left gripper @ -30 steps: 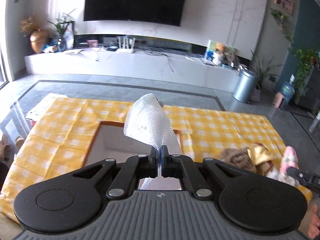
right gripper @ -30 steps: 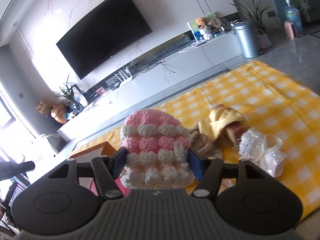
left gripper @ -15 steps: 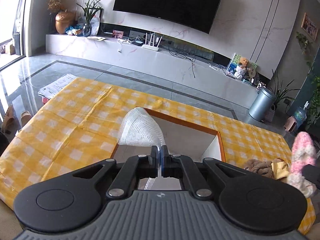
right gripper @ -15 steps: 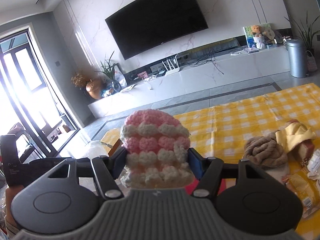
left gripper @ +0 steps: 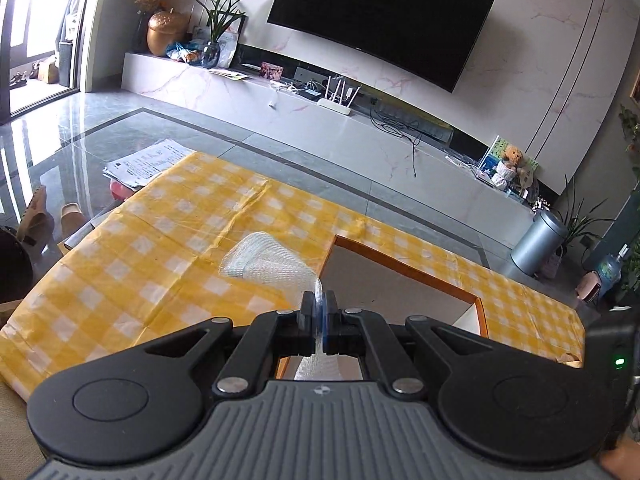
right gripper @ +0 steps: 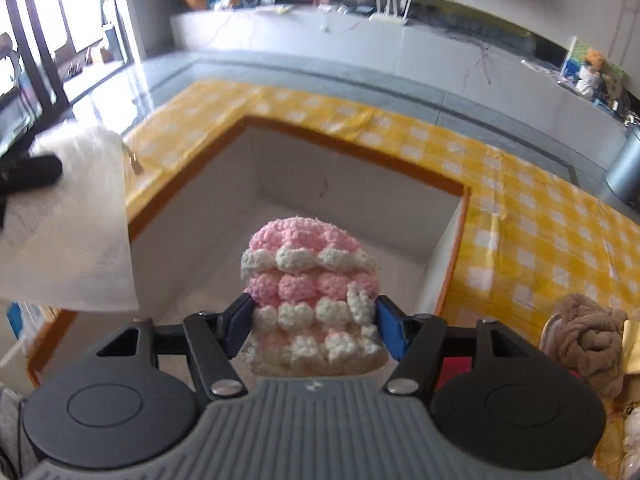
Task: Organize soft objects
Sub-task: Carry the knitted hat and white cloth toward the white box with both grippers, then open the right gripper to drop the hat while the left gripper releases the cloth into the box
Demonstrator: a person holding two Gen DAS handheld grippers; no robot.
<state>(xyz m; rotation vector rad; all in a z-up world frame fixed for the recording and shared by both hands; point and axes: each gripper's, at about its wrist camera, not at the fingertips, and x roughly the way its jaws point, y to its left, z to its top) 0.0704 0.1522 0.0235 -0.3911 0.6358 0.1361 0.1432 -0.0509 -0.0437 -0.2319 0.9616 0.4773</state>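
Pink-and-white crochet piece [right gripper: 310,280] clamped in right gripper [right gripper: 311,320] above box [right gripper: 452,240]; left gripper [left gripper: 320,316] fingers pinch white mesh [left gripper: 268,262]

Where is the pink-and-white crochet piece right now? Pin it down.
In the right wrist view, the pink-and-white crochet piece is clamped in the right hand-held gripper, held over the open orange-rimmed box, with the white mesh cloth to its left.

A home living room is shown: a large television [left gripper: 380,20] is mounted on a marble wall above a long low media shelf [left gripper: 360,120], where potted plants [left gripper: 218,36], a router [left gripper: 336,104] and a teddy bear [left gripper: 512,160] are kept.
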